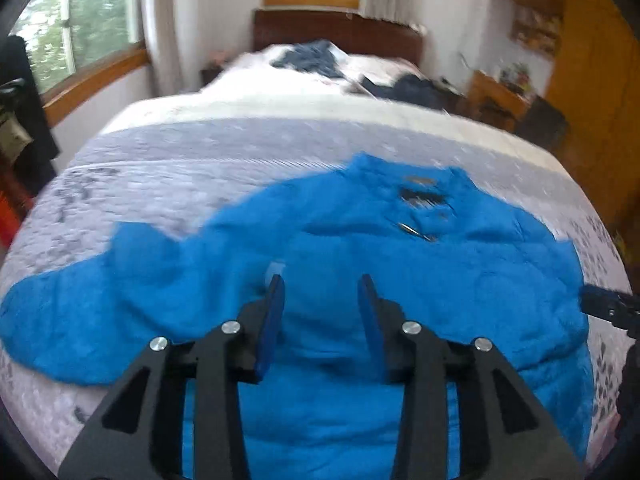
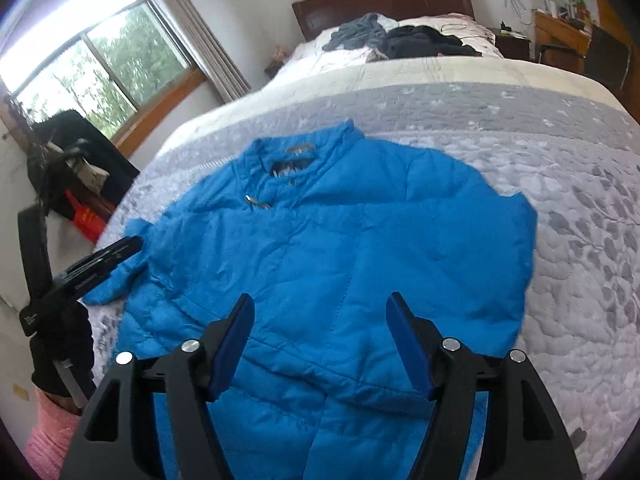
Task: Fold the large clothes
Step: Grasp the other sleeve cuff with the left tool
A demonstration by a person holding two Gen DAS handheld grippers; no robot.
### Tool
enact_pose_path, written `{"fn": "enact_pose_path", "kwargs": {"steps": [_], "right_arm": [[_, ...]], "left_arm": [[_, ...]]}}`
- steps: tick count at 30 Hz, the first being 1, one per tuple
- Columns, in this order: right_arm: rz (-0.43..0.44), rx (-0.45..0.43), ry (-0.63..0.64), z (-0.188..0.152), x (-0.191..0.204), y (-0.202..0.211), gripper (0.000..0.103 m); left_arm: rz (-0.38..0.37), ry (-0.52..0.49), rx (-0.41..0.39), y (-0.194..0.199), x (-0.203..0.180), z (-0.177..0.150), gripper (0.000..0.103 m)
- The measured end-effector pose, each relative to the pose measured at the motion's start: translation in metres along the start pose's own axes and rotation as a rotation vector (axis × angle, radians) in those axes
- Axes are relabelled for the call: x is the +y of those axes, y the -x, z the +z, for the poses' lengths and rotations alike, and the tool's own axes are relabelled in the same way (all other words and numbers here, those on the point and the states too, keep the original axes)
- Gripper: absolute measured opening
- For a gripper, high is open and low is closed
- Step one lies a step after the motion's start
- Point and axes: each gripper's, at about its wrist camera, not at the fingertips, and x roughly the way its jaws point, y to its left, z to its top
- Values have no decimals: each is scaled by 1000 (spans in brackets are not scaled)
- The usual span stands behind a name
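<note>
Blue quilted puffer jacket (image 2: 340, 248) lies flat on my grey leaf-stitched bedspread (image 2: 560, 208), left gripper (image 1: 322, 284) and right gripper (image 2: 320, 304) both spread, empty.

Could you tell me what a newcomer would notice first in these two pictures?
The bright blue puffer jacket spread flat on the grey quilted bed, collar toward the headboard. Next, both tongs, left and right, hovering open above its lower half. Dark clothes lie heaped by the headboard.

I can't read any text from here. Small white mark on the black strap (image 2: 30, 317) by the left hand-held gripper (image 2: 100, 258), too blurry. Collar tag (image 2: 289, 169) on the blue jacket (image 2: 332, 240) also illegible.
</note>
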Motion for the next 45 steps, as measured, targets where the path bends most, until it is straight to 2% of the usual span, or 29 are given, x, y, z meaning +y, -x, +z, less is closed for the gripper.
{"fn": "enact_pose_path", "kwargs": {"steps": [4,7,11,14,17,20,22,26,31,35,40,45], "right_arm": [[-23,85,-40,-9,-15,-33,69],[-6,96,-44,-12,-25,-49,68],[-60,92,-13,-16,-16,-48,68],[-88,81,-13,-17,-4,-36,68],[-77,50,10,-16,13,-17,73],[-77,42,74,-19,39,-8,76],[-59,64,110,-22,53,-10,77],[-55,105,168,-27,74,-20,77],[-94,131,188,-21,84,-36,78],[-114,154,175,-14,82,-50,78],[-130,177,137,-10,72,-67,78],[-138,179,130,-9,65,-75,78]], "left_arm": [[15,-6,95,-47,0,-10,38],[19,-36,69,-53,1,-12,38],[2,-19,72,-50,5,-13,38],[-47,14,69,-32,16,-16,40],[-35,21,-3,9,38,-30,55],[-29,69,-28,38,70,-47,59],[5,132,-37,56,105,-62,62],[122,292,-38,79,184,-95,63],[217,561,-3,84,286,-135,63],[223,735,-7,79,350,-147,62],[171,829,-50,65,392,-146,62],[181,874,-101,53,412,-130,64]]}}
